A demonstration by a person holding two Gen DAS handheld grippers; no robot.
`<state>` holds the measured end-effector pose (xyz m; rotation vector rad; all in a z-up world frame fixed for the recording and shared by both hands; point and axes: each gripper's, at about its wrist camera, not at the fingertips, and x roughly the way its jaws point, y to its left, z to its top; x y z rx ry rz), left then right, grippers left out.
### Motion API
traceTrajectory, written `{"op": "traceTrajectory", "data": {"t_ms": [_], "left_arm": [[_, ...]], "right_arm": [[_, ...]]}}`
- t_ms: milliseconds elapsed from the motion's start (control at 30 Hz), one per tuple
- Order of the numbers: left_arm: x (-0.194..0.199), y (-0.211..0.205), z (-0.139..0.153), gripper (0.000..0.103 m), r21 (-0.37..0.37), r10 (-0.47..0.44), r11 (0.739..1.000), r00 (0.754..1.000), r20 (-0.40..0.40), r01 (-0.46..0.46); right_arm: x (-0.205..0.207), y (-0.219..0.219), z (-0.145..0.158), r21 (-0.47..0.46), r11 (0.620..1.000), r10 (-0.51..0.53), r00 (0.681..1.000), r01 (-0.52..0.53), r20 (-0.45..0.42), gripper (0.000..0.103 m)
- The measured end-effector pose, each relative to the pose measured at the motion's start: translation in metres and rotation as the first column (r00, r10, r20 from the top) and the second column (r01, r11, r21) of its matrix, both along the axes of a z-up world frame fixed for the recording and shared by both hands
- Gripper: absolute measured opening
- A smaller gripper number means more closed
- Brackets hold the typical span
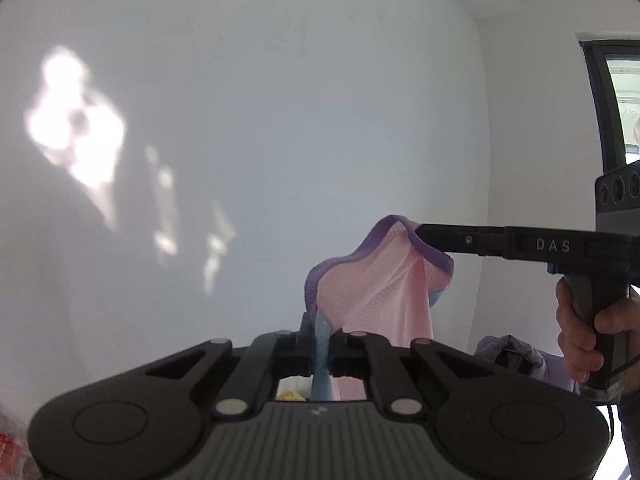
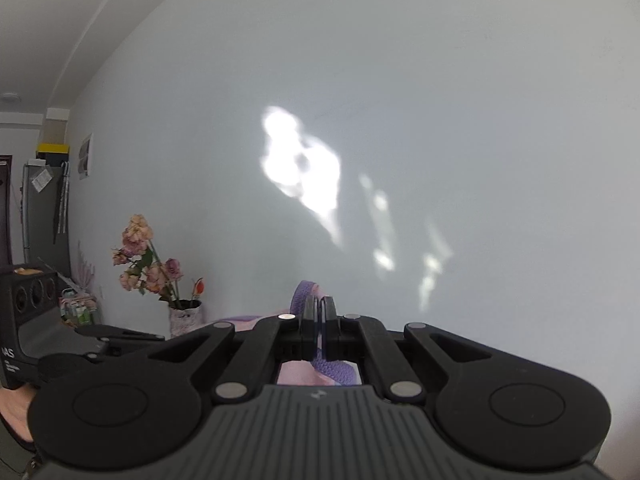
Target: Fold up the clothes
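White wall behind; both grippers raised.
Left gripper and right gripper each pinch the pink dotted mesh garment, seemingly at its purple ribbed hem.

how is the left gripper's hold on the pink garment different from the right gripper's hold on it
The left gripper pinches a light blue strip of the pink garment; the right gripper pinches its purple ribbed edge. In the left wrist view, the right gripper's pinch sits higher and further right than the left gripper's, with the cloth draped between them. Both grippers are shut on the same garment, held up in front of a white wall.
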<state>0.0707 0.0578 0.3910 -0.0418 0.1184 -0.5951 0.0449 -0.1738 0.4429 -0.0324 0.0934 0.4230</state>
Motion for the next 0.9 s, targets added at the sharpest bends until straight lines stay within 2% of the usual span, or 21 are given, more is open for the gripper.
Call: {"op": "traceTrajectory", "data": {"t_ms": [100,167,200,267,333,400,433,467,500,567,600,633,700,733,767,800,833,900], "left_arm": [[-0.018,0.005,0.022,0.004,-0.003,0.046,0.999,0.992,0.115,-0.046],[-0.044,0.009,0.026,0.004,0.013,0.054,0.998,0.97,0.236,-0.059],[-0.059,0.009,0.022,0.005,0.042,0.064,0.996,0.955,0.289,-0.079],[-0.086,0.007,-0.001,0.005,0.126,0.026,0.99,0.95,0.31,-0.069],[-0.099,0.006,-0.04,0.007,0.195,-0.013,0.98,0.976,0.217,-0.03],[-0.105,0.003,-0.101,0.013,0.228,-0.018,0.974,0.999,0.026,0.012],[-0.11,0.003,-0.133,0.018,0.228,-0.014,0.973,0.996,-0.087,0.033],[-0.117,0.004,-0.172,0.032,0.218,-0.028,0.973,0.976,-0.216,0.076],[-0.124,0.005,-0.203,0.038,0.198,-0.067,0.971,0.952,-0.3,0.131],[-0.138,0.008,-0.266,0.04,0.149,-0.144,0.961,0.879,-0.455,0.234],[-0.149,0.011,-0.293,0.041,0.152,-0.166,0.949,0.85,-0.5,0.275],[-0.151,0.014,-0.31,0.041,0.161,-0.138,0.954,0.844,-0.519,0.255],[-0.146,0.021,-0.333,0.045,0.205,-0.051,0.96,0.84,-0.54,0.19],[-0.139,0.024,-0.34,0.047,0.238,0.007,0.96,0.842,-0.54,0.145],[-0.126,0.027,-0.341,0.055,0.274,0.072,0.958,0.855,-0.513,0.084],[-0.113,0.029,-0.343,0.062,0.306,0.135,0.952,0.864,-0.485,0.024],[-0.097,0.03,-0.345,0.066,0.313,0.181,0.949,0.861,-0.475,-0.027],[-0.065,0.029,-0.343,0.067,0.299,0.268,0.946,0.817,-0.51,-0.124]], "right_arm": [[-0.002,-0.002,0.005,0.027,1.0,0.002,0.997,-0.004,0.072,0.001],[-0.016,-0.004,0.003,0.025,0.999,0.022,0.992,-0.025,0.126,0.001],[-0.025,-0.004,-0.001,0.009,0.999,0.036,0.988,-0.038,0.151,0.001],[-0.043,-0.006,-0.019,-0.024,0.998,0.057,0.985,-0.053,0.161,0.001],[-0.054,-0.01,-0.054,-0.045,0.997,0.07,0.993,-0.066,0.096,0.001],[-0.057,-0.019,-0.109,-0.054,0.996,0.07,0.996,-0.073,-0.052,0.001],[-0.056,-0.026,-0.146,-0.059,0.996,0.06,0.985,-0.071,-0.161,0.001],[-0.054,-0.033,-0.188,-0.069,0.996,0.042,0.957,-0.064,-0.286,0.002],[-0.053,-0.04,-0.23,-0.08,0.995,0.021,0.914,-0.059,-0.406,0.002],[-0.061,-0.06,-0.301,-0.061,0.998,-0.026,0.825,-0.011,-0.565,0.006],[-0.068,-0.071,-0.333,-0.045,0.999,-0.047,0.78,0.024,-0.624,0.007],[-0.074,-0.078,-0.357,-0.035,0.998,-0.062,0.751,0.051,-0.658,0.01],[-0.083,-0.081,-0.373,-0.032,0.997,-0.077,0.761,0.074,-0.644,0.019],[-0.088,-0.082,-0.381,-0.03,0.996,-0.085,0.766,0.086,-0.637,0.032],[-0.09,-0.08,-0.385,-0.035,0.995,-0.092,0.777,0.089,-0.622,0.045],[-0.087,-0.072,-0.382,-0.052,0.995,-0.095,0.797,0.08,-0.596,0.048],[-0.08,-0.063,-0.379,-0.065,0.995,-0.095,0.812,0.07,-0.576,0.052],[-0.06,-0.049,-0.375,-0.116,0.992,-0.113,0.827,0.058,-0.55,0.052]]}}
